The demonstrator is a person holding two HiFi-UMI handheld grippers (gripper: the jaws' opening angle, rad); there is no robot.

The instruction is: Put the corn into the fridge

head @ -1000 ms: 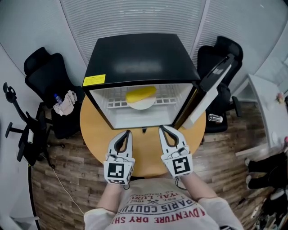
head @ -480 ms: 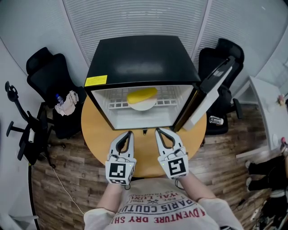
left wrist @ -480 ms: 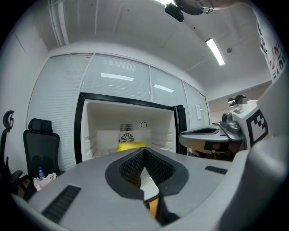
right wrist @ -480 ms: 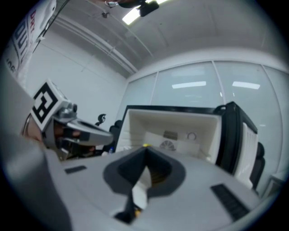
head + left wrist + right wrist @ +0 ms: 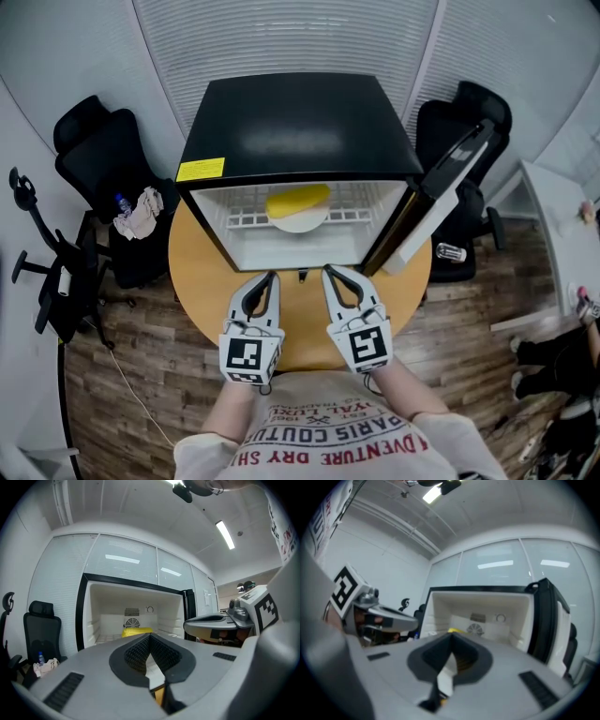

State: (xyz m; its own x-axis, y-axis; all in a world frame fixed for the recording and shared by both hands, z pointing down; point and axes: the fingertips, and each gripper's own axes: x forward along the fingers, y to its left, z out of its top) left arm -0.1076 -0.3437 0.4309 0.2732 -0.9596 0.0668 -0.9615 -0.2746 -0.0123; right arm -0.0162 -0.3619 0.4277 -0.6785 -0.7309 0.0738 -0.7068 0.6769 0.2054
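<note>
The yellow corn point(image 5: 297, 199) lies on a white plate point(image 5: 296, 221) on the wire shelf inside the open black mini fridge point(image 5: 295, 122). It also shows deep in the fridge in the left gripper view as the corn point(image 5: 137, 631) and in the right gripper view as the corn point(image 5: 457, 631). My left gripper point(image 5: 269, 277) and right gripper point(image 5: 328, 272) hover side by side over the round wooden table point(image 5: 202, 272), just in front of the fridge opening. Both are shut with nothing held; the jaw tips meet in the left gripper point(image 5: 150, 637) and the right gripper point(image 5: 451, 637).
The fridge door point(image 5: 441, 202) stands open to the right. Black office chairs flank the fridge; the left one point(image 5: 103, 159) carries a crumpled cloth point(image 5: 136, 214) and a bottle. A can point(image 5: 450, 250) sits at the right. A white table edge point(image 5: 562, 216) is far right.
The right gripper has drifted slightly left, closer to the left gripper. The corn, plate and fridge door have not moved.
</note>
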